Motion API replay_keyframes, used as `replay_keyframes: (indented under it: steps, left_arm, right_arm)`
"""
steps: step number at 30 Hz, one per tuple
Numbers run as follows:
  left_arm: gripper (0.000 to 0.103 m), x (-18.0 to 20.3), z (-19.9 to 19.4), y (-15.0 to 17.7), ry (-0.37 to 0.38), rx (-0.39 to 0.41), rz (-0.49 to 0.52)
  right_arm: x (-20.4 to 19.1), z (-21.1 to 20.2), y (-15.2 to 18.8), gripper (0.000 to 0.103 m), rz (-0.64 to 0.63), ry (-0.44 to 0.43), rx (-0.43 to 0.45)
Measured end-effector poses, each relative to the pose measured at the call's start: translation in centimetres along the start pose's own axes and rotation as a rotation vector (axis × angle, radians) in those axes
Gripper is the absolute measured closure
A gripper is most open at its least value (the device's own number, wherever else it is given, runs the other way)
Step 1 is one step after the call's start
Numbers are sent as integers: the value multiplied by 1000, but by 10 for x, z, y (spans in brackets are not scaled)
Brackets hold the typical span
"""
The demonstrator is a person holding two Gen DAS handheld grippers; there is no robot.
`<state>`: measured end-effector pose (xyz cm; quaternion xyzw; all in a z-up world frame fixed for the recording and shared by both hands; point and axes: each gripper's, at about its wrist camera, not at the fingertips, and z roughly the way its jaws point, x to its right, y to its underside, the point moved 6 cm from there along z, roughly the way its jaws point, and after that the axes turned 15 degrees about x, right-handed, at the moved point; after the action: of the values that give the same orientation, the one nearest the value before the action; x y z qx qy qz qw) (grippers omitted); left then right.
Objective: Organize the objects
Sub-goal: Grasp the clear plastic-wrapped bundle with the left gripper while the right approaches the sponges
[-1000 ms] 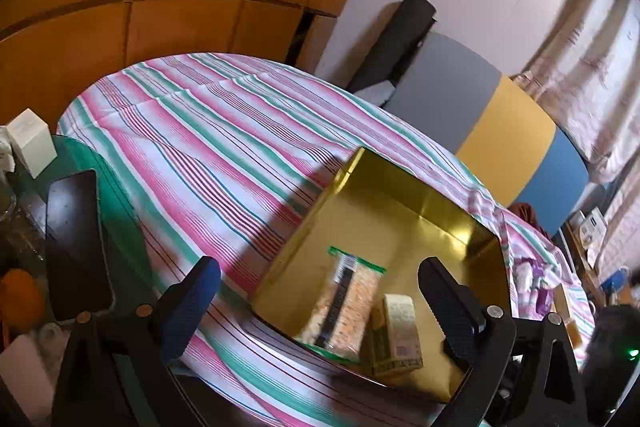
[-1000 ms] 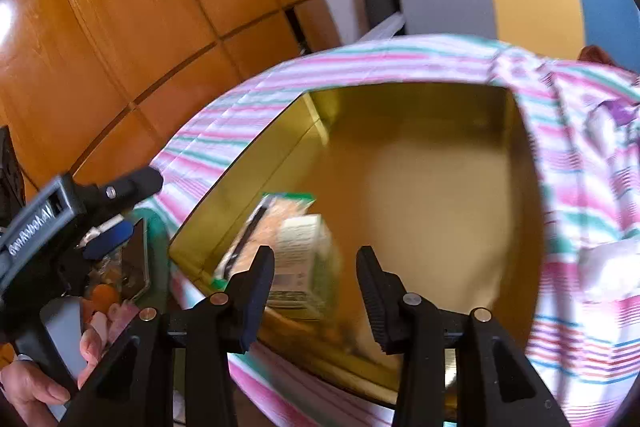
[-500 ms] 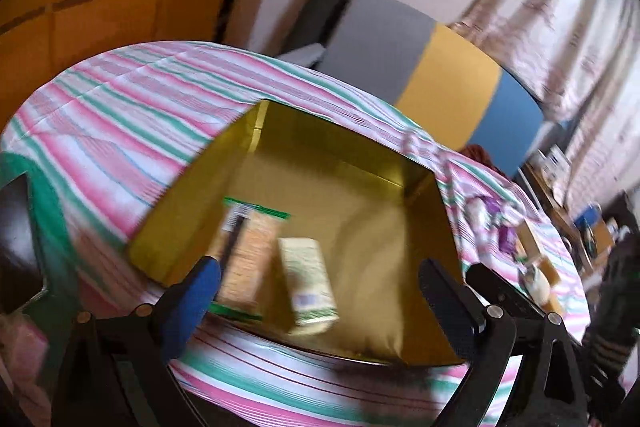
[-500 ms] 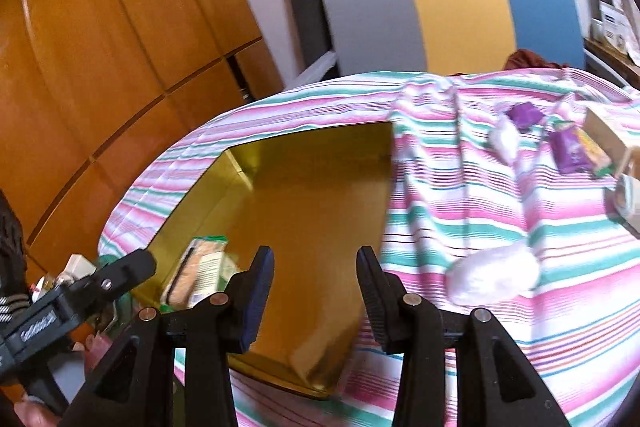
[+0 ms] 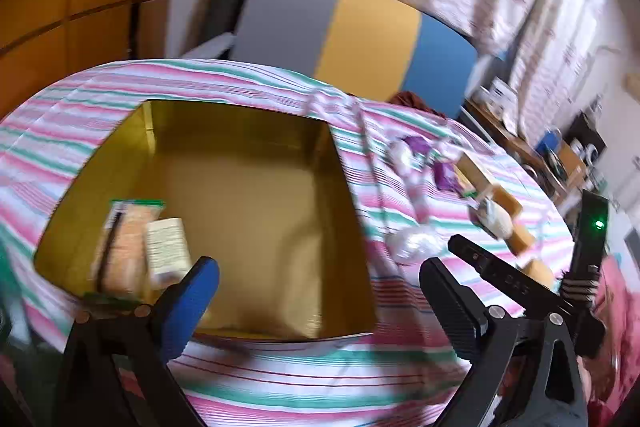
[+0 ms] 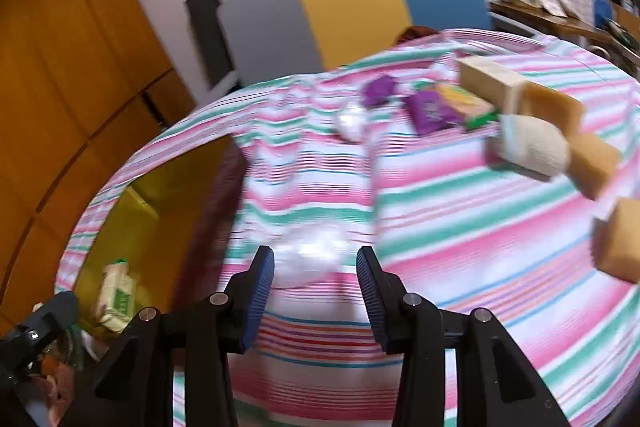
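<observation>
A gold open box [image 5: 260, 227] sits on the striped tablecloth [image 5: 320, 379]; it also shows at the left of the right wrist view [image 6: 160, 211]. Inside lie a snack packet [image 5: 120, 243] and a small green-and-cream carton [image 5: 166, 247], the carton also seen in the right wrist view [image 6: 116, 295]. My left gripper [image 5: 320, 307] is open and empty over the box's near right corner. My right gripper [image 6: 316, 291] is open and empty, its fingers either side of a white plastic-wrapped item [image 6: 308, 255], which also shows in the left wrist view [image 5: 412, 247].
Loose items lie on the cloth to the right: purple packets [image 6: 430, 111], a green-edged packet [image 6: 468, 105], tan blocks [image 6: 552, 107], a white roll [image 6: 536, 145] and another white wrapped item [image 6: 352, 123]. A grey, yellow and blue panel [image 5: 360, 31] stands behind the table.
Both grippers have swung to the right, away from the box's contents. The right gripper now has the white wrapped item between its open fingers. Both views are motion-blurred.
</observation>
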<state>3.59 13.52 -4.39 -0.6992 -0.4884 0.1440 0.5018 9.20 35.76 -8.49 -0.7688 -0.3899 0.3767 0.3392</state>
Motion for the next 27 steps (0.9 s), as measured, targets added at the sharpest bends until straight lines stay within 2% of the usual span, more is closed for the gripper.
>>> replay_keyframes:
  steps: [8, 14, 23, 27]
  left_arm:
    - [1, 63, 30, 8, 111, -66, 129]
    - [1, 102, 66, 16, 141, -115, 223]
    - [1, 126, 120, 30, 95, -152, 344]
    - [8, 129, 137, 39, 81, -176, 388]
  right_arm:
    - [58, -10, -3, 60, 77, 101, 21]
    - [92, -21, -6, 60, 96, 170, 46]
    - [131, -42, -5, 59, 145, 233, 77]
    - [153, -59, -11, 59, 171, 277, 119]
